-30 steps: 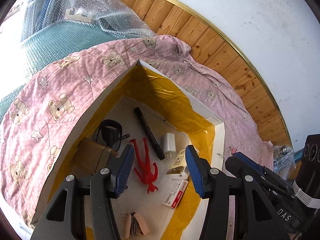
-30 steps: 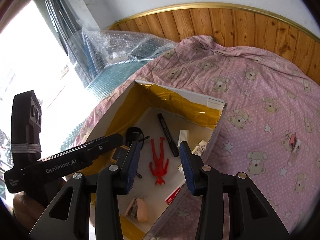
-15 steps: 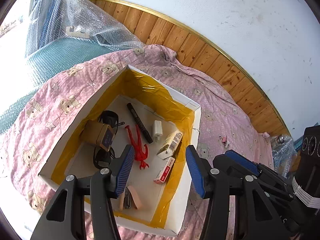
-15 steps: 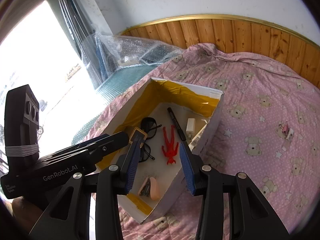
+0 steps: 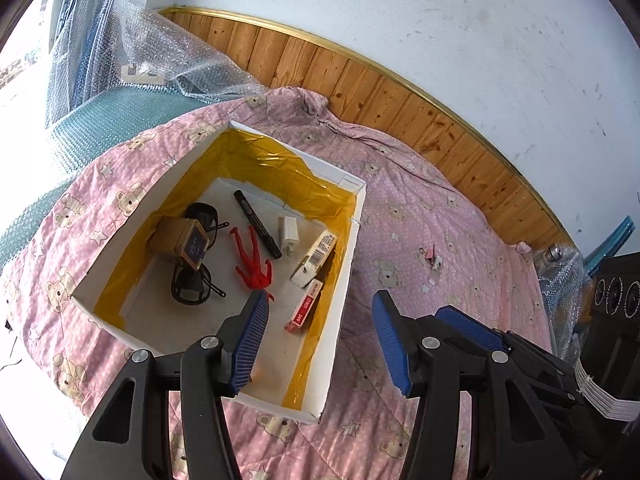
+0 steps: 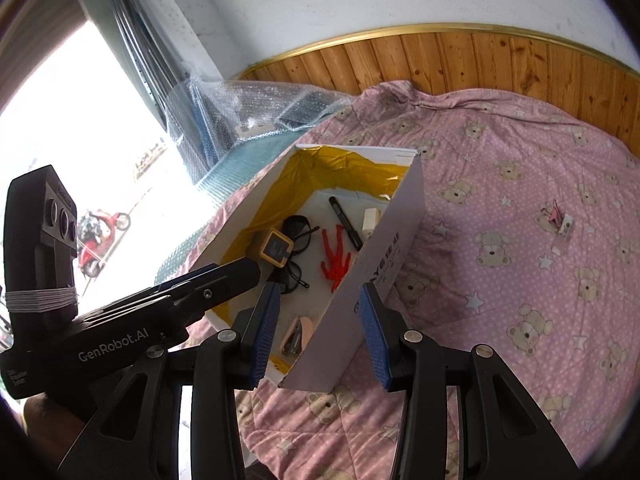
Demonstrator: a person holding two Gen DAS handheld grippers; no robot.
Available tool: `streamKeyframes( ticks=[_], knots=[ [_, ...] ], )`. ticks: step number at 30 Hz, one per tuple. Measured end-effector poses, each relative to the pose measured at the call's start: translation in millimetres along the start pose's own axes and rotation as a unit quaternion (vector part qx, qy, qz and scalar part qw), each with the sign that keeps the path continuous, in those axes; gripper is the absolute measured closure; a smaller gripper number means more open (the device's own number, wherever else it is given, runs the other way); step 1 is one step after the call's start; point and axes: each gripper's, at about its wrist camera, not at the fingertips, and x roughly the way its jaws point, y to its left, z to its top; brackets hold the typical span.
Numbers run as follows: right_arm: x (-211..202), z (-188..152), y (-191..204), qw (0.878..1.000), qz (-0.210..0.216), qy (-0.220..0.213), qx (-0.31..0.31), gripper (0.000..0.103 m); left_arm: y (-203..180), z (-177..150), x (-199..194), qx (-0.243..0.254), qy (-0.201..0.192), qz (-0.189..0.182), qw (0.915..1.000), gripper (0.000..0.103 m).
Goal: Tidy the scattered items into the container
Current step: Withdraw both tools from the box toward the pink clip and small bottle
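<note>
White cardboard box (image 5: 342, 312), lined with yellow tape, sat on the pink teddy-bear quilt (image 5: 460, 240). Inside it we saw a red figurine (image 5: 254, 266), a black marker (image 5: 258, 224), black sunglasses (image 5: 192, 288), a small brown carton (image 5: 180, 236), a white plug adapter (image 5: 289, 231) and two little packets (image 5: 316, 256) against the right wall. We held our left gripper (image 5: 318, 340) above the box's near right corner, its blue pads wide apart and gripping nothing. Our right gripper (image 6: 320, 328) hung likewise spread and empty, straddling the box's near wall without touching it. Out on the quilt, well apart from the box, lay a small pink clip (image 6: 558, 218).
</note>
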Motion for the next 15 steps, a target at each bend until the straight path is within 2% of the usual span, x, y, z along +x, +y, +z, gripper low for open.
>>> streamKeyframes(
  ticks=[15],
  knots=[
    [-33,-44,-42,0.999,0.004,-0.005,0.045,0.059,-44,-46,-3,0.035,0.017,0.000,0.9992,0.048]
  ],
)
